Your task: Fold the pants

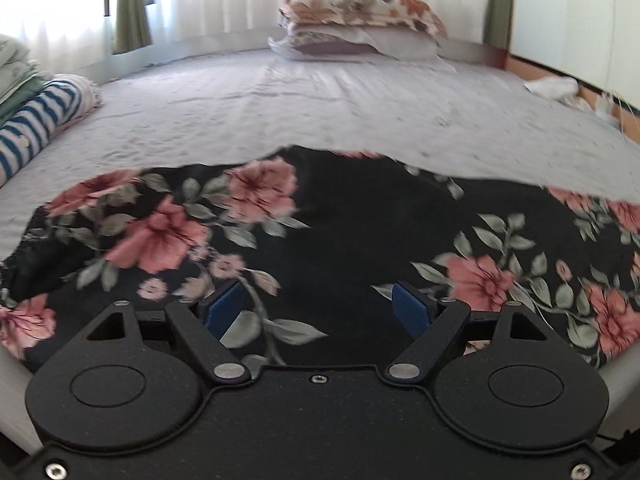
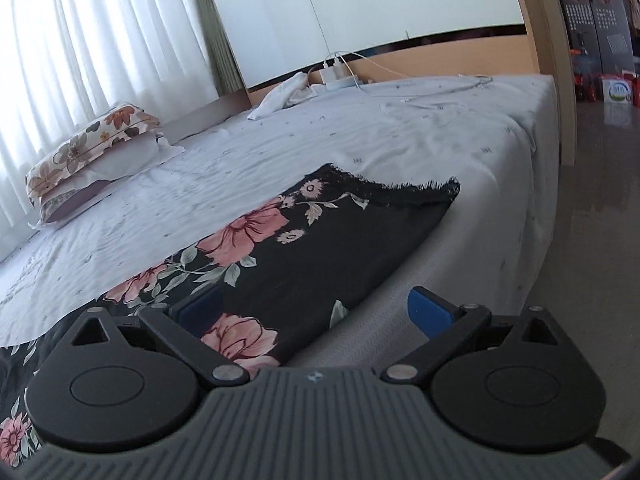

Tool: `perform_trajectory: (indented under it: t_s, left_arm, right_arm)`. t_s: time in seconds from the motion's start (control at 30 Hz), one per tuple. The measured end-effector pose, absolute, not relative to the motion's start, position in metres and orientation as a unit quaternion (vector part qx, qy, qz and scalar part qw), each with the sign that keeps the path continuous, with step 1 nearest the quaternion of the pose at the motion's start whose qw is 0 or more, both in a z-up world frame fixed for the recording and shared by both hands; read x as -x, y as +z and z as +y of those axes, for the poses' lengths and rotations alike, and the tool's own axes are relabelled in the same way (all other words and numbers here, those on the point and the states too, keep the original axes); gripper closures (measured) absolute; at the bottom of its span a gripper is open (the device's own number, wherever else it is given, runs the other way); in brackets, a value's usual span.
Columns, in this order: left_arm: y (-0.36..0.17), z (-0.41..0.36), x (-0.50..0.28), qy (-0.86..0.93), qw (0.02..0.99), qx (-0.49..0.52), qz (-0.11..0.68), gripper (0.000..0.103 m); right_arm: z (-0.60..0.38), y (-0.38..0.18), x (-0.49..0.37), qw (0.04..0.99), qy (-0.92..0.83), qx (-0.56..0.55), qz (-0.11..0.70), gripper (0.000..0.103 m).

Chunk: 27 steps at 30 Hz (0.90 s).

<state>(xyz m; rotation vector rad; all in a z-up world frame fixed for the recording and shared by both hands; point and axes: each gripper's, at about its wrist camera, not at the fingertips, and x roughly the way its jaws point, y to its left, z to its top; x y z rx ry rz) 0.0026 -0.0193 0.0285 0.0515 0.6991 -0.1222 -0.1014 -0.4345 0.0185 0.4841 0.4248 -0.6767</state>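
Observation:
Black pants with pink flowers and grey-green leaves (image 1: 340,220) lie spread flat across the near part of the bed. My left gripper (image 1: 318,306) is open just above the cloth near its front edge, with nothing between its blue pads. In the right wrist view the pants (image 2: 320,248) end in a frayed black hem close to the bed's right edge. My right gripper (image 2: 316,306) is open over the pants' near edge, one blue pad (image 2: 200,308) over the cloth and the other (image 2: 430,312) over the side of the mattress.
The bed has a pale grey sheet (image 1: 320,100). Stacked floral pillows (image 1: 360,20) lie at the far side by white curtains. A striped roll and folded bedding (image 1: 36,120) sit at the left. A white cloth and charger cables (image 2: 320,84) lie by the headboard. Floor (image 2: 592,220) lies right of the bed.

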Motion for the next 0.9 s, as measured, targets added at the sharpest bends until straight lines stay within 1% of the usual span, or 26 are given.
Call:
perform_trajectory:
  t_s: [0.3, 0.5, 0.7, 0.9]
  left_arm:
    - [0.013, -0.04, -0.007, -0.067, 0.925, -0.067, 0.369, 0.022]
    - [0.008, -0.039, -0.009, -0.063, 0.923, -0.057, 0.375, 0.022]
    - [0.007, -0.034, -0.011, -0.071, 0.921, -0.05, 0.38, 0.021]
    - [0.006, -0.033, -0.011, -0.071, 0.922, -0.049, 0.377, 0.019]
  right_arm:
    - [-0.457, 0.012, 0.084, 0.895, -0.33, -0.239, 0.182, 0.0]
    - [-0.494, 0.004, 0.068, 0.888, -0.324, -0.261, 0.197, 0.0]
    - [-0.518, -0.004, 0.047, 0.895, -0.308, -0.242, 0.216, 0.001]
    - [-0.533, -0.005, 0.039, 0.902, -0.279, -0.257, 0.207, 0.001]
